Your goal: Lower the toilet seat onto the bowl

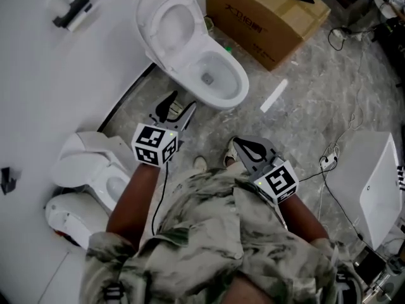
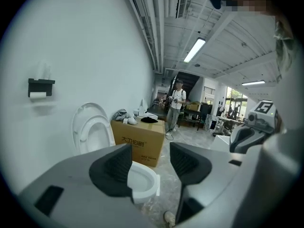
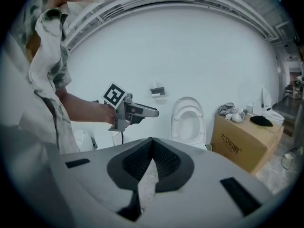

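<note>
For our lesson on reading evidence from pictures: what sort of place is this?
Probably a workshop or test hall, not a home bathroom. A toilet with its seat up stands on open floor beside a cardboard box. A second toilet sits nearby, and loose cables trail about.

Brown cardboard box with printed side (image 1: pixel 266 18), on the grey mottled stone floor (image 1: pixel 304 106) beside the white wall; a black flat item (image 2: pixel 148 120) and a grey cloth bundle (image 2: pixel 119 114) lie on its top. Black wall-mounted paper holder with a white roll (image 1: pixel 73 11). Flat white strip (image 1: pixel 274 95), loose on the floor. Spare white ceramic toilet (image 1: pixel 95 176), against the wall. White boxy unit (image 1: pixel 373 182), with a black cable (image 1: pixel 342 198) trailing near it. Person standing well off down the hall (image 2: pixel 175 108). Ceiling strip light, lit (image 2: pixel 194 50).
</note>
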The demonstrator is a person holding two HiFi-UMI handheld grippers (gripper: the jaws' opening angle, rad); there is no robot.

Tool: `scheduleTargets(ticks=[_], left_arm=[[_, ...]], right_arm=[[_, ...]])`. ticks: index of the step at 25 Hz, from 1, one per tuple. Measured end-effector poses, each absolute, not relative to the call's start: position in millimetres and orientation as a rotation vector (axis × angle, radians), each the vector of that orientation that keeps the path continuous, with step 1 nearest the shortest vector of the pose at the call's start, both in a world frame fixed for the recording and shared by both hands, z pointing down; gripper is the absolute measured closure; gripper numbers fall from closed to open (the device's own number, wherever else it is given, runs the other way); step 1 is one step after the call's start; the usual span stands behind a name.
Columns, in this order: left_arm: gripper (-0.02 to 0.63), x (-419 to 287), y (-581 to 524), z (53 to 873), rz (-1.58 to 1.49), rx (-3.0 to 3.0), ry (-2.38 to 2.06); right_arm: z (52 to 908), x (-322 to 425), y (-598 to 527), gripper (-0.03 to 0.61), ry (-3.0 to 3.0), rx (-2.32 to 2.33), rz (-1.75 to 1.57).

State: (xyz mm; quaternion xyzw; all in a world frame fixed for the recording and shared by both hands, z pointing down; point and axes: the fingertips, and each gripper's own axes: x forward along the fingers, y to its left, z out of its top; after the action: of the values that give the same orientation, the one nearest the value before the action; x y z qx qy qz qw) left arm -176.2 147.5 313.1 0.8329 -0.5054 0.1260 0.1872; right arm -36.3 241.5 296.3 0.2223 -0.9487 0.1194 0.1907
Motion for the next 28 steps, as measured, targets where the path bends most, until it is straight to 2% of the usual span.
scheduleTargets(ticks=[7, 16, 28], left_arm=[[0.365, -162.4, 84.8, 309.4, 0.369, 2.286, -1.52], [0.365, -180.1, 7.3, 323.9, 0.425, 2.228, -1.6], [0.367, -276.1, -127.9, 332.7, 0.496, 2.283, -1.579]], right_arm=[[302.7, -8.5, 178.6, 0.555, -2.682, 0.488, 0.311], [328.8, 10.9, 111.1, 0.555, -2.653, 0.438, 0.347], [341.1, -58.5, 16.5, 0.555, -2.576, 0.596, 0.439]])
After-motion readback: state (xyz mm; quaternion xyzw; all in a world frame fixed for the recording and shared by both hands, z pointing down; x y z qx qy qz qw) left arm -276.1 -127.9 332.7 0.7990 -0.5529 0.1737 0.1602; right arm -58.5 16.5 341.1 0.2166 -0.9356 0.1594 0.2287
